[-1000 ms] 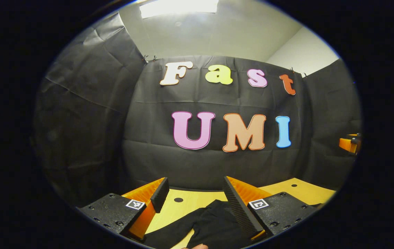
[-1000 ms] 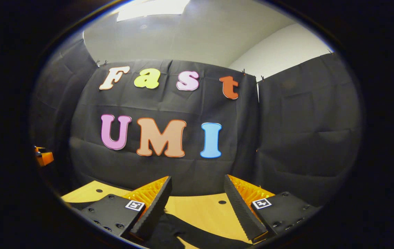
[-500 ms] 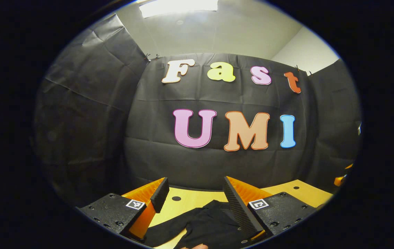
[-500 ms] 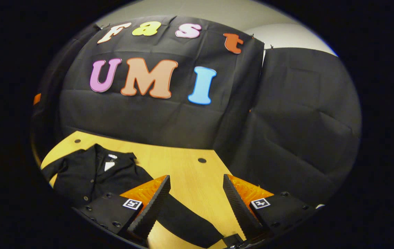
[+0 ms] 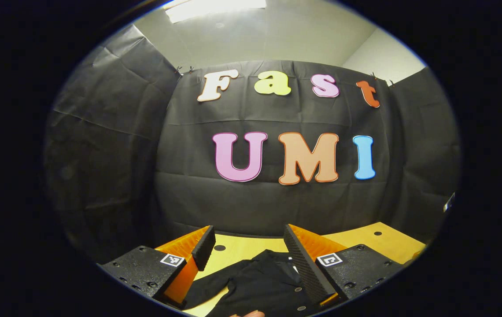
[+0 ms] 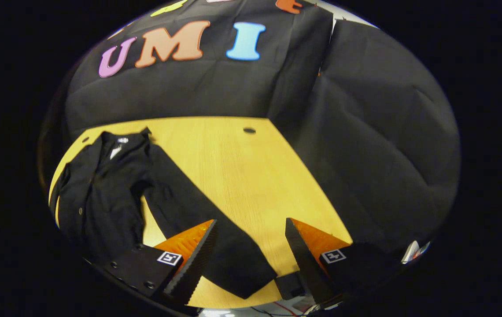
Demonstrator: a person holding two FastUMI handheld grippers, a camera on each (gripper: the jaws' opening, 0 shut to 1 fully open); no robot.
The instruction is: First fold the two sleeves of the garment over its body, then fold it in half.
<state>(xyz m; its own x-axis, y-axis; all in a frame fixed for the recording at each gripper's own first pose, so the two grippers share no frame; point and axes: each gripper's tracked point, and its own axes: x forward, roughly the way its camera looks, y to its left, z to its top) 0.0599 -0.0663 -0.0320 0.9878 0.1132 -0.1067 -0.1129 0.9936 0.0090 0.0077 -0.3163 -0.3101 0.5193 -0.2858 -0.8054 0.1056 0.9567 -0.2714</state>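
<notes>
Your right gripper (image 6: 249,255) has its fingers spread wide apart, with nothing between them but air. It hangs above the near end of a sleeve (image 6: 198,220) that runs out flat across the table (image 6: 251,176), and the cuff end lies just under the gap between the fingers. Follow that sleeve back and you reach the black shirt (image 6: 97,189), spread on the left part of the table with its collar toward the cloth wall (image 6: 365,132) and its buttons facing up. A small dark hole (image 6: 249,130) sits in the tabletop near the wall, well apart from the shirt.

Your left gripper (image 5: 246,251) is also wide open and grips nothing. It points level at the wall, raised over the table's near side. Below its fingers you see the shirt (image 5: 264,286) with one sleeve (image 5: 209,286) trailing off to the left on the wood. The shirt's collar lies just beside the inner edge of the right-hand finger in the left gripper view.
</notes>
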